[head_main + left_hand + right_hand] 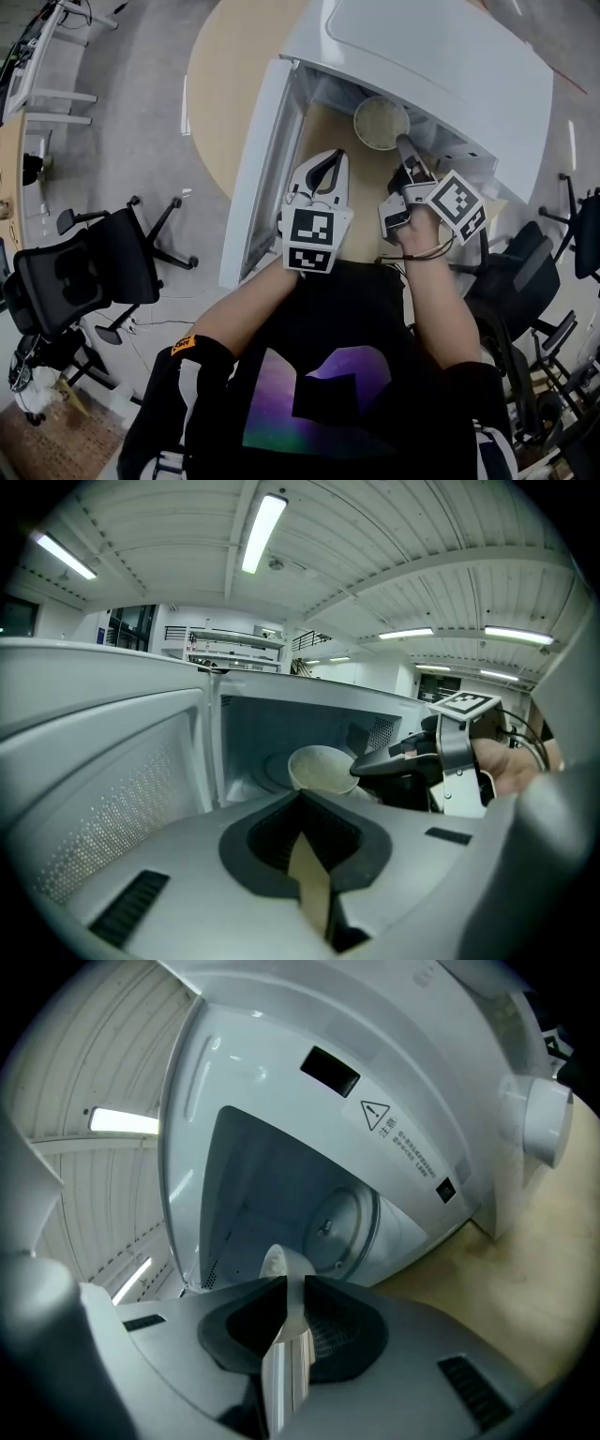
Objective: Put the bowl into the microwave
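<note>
Right gripper (403, 143) fingers clamped on the bowl (380, 122) rim at the microwave (441, 56) mouth, bowl body largely hidden beyond them, left gripper (328, 161) fingers together, empty.

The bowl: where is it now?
In the head view the bowl is at the mouth of the open microwave, right of centre, its rim pinched in the tongs of the right gripper.

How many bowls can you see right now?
1. The bowl is at the mouth of the open microwave, held by its rim in the right tongs. Others could be hidden from these views.
</note>
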A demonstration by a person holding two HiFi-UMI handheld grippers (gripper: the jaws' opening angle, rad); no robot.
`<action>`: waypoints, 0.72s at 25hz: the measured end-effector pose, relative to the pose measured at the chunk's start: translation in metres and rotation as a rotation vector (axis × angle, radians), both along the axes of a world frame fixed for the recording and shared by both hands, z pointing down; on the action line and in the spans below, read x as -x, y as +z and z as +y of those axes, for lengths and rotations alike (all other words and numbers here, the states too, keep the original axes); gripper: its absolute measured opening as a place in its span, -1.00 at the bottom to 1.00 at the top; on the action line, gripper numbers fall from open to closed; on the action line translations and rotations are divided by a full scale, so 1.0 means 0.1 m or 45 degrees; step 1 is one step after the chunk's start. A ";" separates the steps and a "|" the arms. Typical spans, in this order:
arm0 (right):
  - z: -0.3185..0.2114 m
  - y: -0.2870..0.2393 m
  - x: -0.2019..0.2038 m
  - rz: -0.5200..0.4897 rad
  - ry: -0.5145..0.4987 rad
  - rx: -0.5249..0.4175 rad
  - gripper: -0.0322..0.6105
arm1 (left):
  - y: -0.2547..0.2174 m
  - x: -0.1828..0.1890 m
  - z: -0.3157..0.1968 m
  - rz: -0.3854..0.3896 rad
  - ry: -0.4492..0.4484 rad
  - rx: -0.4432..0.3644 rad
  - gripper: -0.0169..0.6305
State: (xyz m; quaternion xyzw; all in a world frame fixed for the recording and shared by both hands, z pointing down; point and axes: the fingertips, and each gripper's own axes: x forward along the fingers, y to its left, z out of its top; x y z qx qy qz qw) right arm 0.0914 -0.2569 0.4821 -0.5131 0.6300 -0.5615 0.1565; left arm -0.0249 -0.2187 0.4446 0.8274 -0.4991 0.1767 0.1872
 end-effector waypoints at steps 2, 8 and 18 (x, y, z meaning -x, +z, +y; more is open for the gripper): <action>-0.06 0.02 -0.03 -0.005 0.033 -0.008 -0.69 | -0.02 0.02 -0.03 0.007 -0.015 0.000 -0.81; -0.21 0.07 -0.10 -0.009 0.110 -0.016 -0.69 | -0.02 0.08 -0.09 0.014 -0.057 -0.001 -0.81; -0.43 0.13 -0.17 -0.044 0.199 -0.039 -0.69 | -0.12 0.02 -0.30 0.043 -0.128 -0.046 -0.81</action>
